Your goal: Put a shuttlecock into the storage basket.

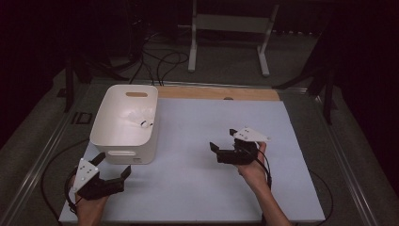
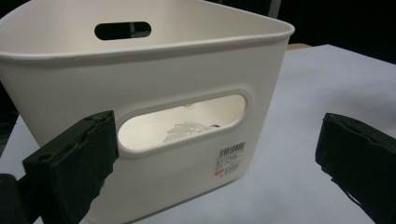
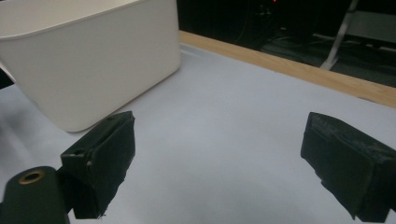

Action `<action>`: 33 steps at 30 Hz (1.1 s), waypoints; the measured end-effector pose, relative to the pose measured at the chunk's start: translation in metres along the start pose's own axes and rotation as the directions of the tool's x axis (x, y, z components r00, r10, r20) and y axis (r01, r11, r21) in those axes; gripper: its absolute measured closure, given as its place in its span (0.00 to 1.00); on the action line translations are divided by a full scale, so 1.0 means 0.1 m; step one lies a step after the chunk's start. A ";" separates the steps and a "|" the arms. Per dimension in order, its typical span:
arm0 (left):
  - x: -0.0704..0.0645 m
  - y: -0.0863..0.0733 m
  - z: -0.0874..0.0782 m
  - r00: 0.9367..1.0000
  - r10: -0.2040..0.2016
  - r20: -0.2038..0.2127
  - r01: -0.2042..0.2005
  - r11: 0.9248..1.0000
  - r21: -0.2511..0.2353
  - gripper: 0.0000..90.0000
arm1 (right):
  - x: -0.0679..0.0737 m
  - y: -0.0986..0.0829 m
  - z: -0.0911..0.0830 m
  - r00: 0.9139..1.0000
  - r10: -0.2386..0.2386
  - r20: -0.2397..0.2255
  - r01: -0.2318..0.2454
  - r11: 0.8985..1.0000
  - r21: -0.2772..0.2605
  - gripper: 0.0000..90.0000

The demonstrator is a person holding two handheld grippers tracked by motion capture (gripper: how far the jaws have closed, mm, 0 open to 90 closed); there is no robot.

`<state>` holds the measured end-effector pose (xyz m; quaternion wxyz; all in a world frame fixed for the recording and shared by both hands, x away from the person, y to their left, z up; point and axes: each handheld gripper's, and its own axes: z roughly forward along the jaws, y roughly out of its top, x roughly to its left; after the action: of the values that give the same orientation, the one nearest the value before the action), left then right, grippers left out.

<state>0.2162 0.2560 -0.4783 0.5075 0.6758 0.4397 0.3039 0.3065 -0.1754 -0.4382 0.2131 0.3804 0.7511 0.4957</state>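
A white plastic bin (image 1: 123,136) with handle slots stands at the left of the white table mat (image 1: 197,141). A white shuttlecock (image 1: 141,118) lies inside it; its feathers (image 2: 183,130) show through the near handle slot in the left gripper view. My left gripper (image 1: 113,165) is open just in front of the bin's near wall (image 2: 154,79), nothing between its jaws. My right gripper (image 1: 222,140) is open over the middle of the mat, pointing toward the bin (image 3: 88,60), and holds nothing.
A wooden strip (image 1: 221,93) runs along the mat's far edge. Beyond it are a white metal stand (image 1: 230,33) and cables (image 1: 160,61) on the floor. A barcode label (image 2: 231,157) is on the bin's near wall.
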 end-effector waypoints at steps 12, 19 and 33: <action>0.00 0.11 0.02 1.000 0.002 0.001 -0.002 1.000 -0.008 0.00 | -0.18 -0.25 -0.27 0.998 0.011 0.063 -0.009 0.999 -0.032 0.11; 0.01 0.11 0.06 1.000 0.001 -0.005 -0.001 1.000 -0.001 0.00 | -0.27 -0.40 -0.40 0.995 0.023 0.095 -0.018 0.999 -0.049 0.11; -0.04 0.03 0.10 1.000 0.015 -0.009 -0.015 1.000 0.007 0.00 | -0.28 -0.54 -0.56 0.990 0.008 0.143 0.008 0.994 -0.113 0.11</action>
<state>0.2241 0.2476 -0.4784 0.5008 0.6796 0.4378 0.3093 0.2657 -0.2415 -0.4654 0.2877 0.4023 0.7047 0.5087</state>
